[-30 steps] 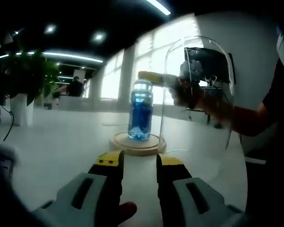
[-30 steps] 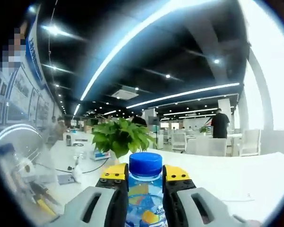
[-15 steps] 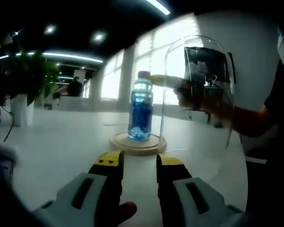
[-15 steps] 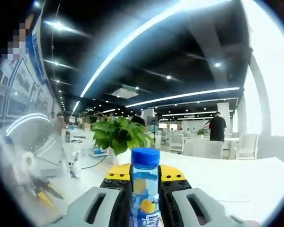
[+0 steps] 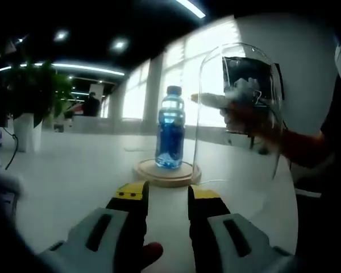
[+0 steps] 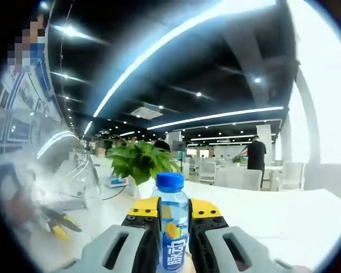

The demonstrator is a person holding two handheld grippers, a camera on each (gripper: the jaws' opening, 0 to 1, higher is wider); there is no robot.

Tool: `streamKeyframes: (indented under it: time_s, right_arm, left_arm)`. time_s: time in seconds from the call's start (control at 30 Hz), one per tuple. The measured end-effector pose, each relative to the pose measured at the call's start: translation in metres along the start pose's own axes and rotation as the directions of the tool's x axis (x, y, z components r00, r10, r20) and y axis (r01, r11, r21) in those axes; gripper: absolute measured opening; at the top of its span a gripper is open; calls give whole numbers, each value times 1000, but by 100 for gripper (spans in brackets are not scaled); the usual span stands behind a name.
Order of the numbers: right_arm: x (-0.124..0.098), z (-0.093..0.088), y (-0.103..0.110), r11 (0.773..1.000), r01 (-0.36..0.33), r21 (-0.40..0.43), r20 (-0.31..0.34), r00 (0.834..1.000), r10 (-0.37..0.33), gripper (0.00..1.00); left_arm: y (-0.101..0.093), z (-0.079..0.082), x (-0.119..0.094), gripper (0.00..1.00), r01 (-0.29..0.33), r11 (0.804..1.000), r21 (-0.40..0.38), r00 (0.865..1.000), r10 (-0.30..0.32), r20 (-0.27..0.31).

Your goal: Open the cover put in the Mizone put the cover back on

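A Mizone bottle (image 5: 171, 128) with blue drink and a blue cap stands upright on the round wooden base (image 5: 166, 172) on the white table (image 5: 74, 170). Just right of the base stands the clear glass dome cover (image 5: 238, 114), off the base. My left gripper (image 5: 166, 196) hovers low in front of the base, open, with nothing between its jaws. Seen through the dome, my right gripper (image 5: 202, 101) is level with the bottle's neck and a little to its right, apart from it. In the right gripper view the bottle (image 6: 173, 219) stands just ahead of the open right gripper (image 6: 174, 206).
A potted plant (image 5: 28, 96) (image 6: 139, 162) stands farther back on the table. The person's arm (image 5: 298, 145) reaches in behind the dome. Yellow-handled pliers (image 6: 57, 227) lie to the left, near the dome (image 6: 68, 170). People and chairs are far off in the office.
My right gripper has let go of the bottle and drawn back from it to the right. The bottle now stands alone on the base. The left gripper and dome have not moved.
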State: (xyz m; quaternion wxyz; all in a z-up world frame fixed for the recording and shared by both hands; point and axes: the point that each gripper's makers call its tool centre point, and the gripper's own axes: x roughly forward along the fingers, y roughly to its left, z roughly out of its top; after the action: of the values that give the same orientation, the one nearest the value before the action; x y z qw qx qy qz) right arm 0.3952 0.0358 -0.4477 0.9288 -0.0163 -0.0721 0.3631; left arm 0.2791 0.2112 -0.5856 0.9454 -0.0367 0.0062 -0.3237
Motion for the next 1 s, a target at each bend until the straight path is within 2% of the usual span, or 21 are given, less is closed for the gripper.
streamKeyframes:
  time_s: [0.17,0.23,0.37,0.73,1.0]
  right_arm:
    - [-17,-2,1,1000,7,-13,-1,1000,-7,11]
    - [-26,-3,2,999,2,32,5,1000,-3,11]
    - [-39,-8,4,1000,13,23,5,1000,-13,11]
    - [-73,-44,-2,997,62,48,-53,997,-59,11]
    - [-100,-63,-7,991,102,91,-69,993,-96,11]
  left_arm:
    - [0,0,0,21,-1,1000,1,1000,1,-1]
    - [0,0,0,21,-2,1000,1,1000,2,-1]
    - [0,0,0,21,-5,1000,2,1000,5,-1]
    - [1,-1,0,21,-11,1000,6,1000,11,-4]
    - [0,-1,0,21,-11,1000,11,1000,11,-5]
